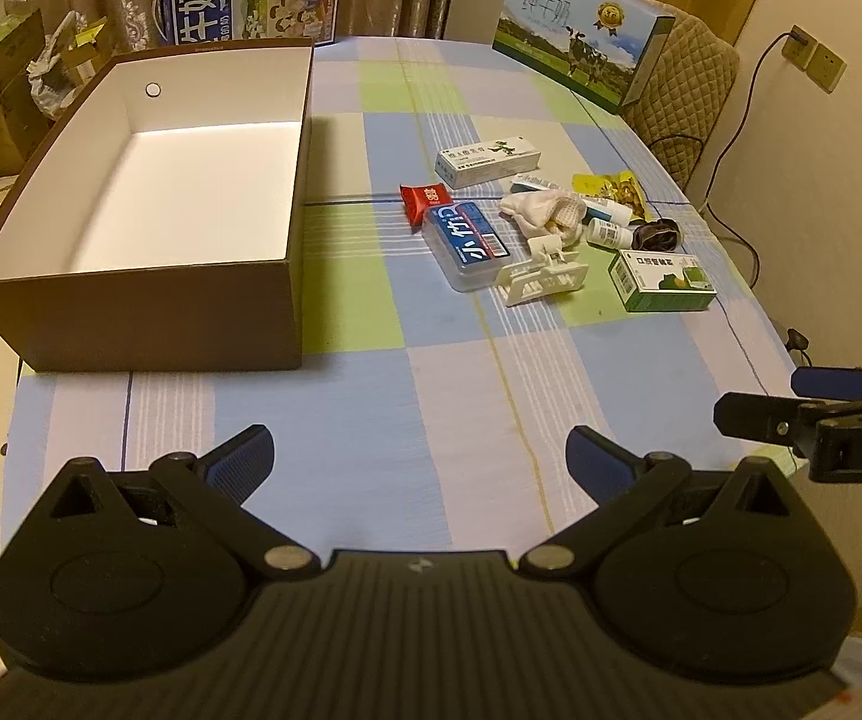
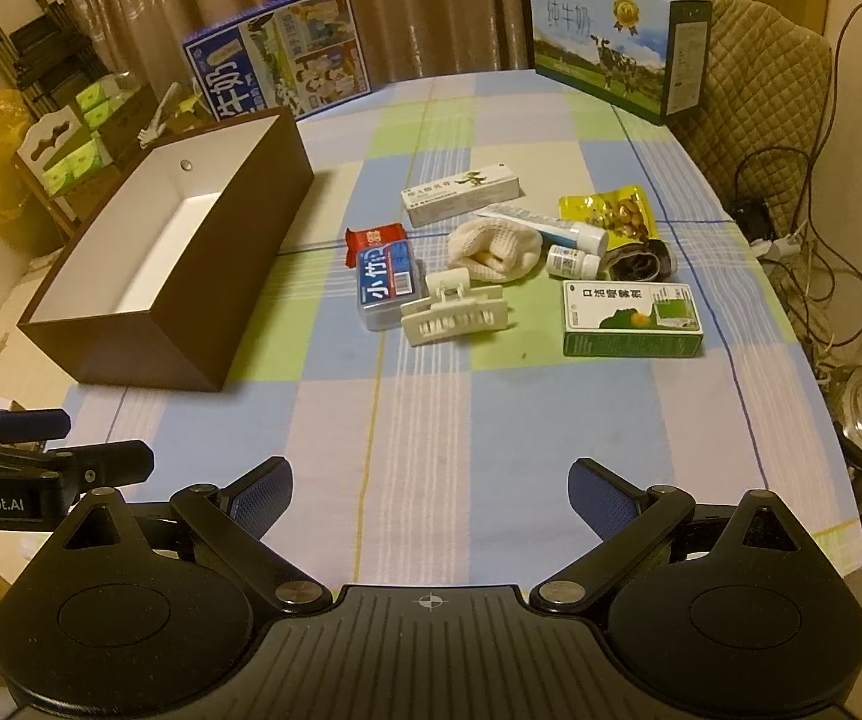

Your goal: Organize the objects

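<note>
Both sets of jaws stand wide and empty. The left gripper [image 1: 419, 462] and the right gripper [image 2: 431, 495] hover over bare cloth at the near edge of the table [image 2: 431, 420], side by side, with nothing between their pads.

Ahead of the right jaws, closest of all, lies the white clip [image 2: 454, 313]. Just to its left, touching it, is the clear case [image 2: 386, 285] with the blue label, and a red packet [image 2: 376, 238] is tucked at the case's far end. To the right of the clip, standing a little apart, is the green box [image 2: 632, 319]. Beyond these crowd a white cloth [image 2: 494, 252], a small bottle [image 2: 572, 261], a tube [image 2: 542, 225], a yellow pouch [image 2: 608, 213], a dark bundle [image 2: 641, 261] and a long carton [image 2: 461, 195].

Ahead and to the left of the left jaws sits the open brown bin [image 1: 149, 312], which looks empty, so nothing seems sorted yet.

A sound start, I judge, is the right gripper taking the green box, since it lies clear of its neighbours and offers flat parallel sides. Come down square across its narrow width and close on the middle. The clip is awkward: it overlaps the case, so lift it straight up or the case may drag along. The left gripper is better placed for the case and the packet, which lie nearest the bin.
</note>
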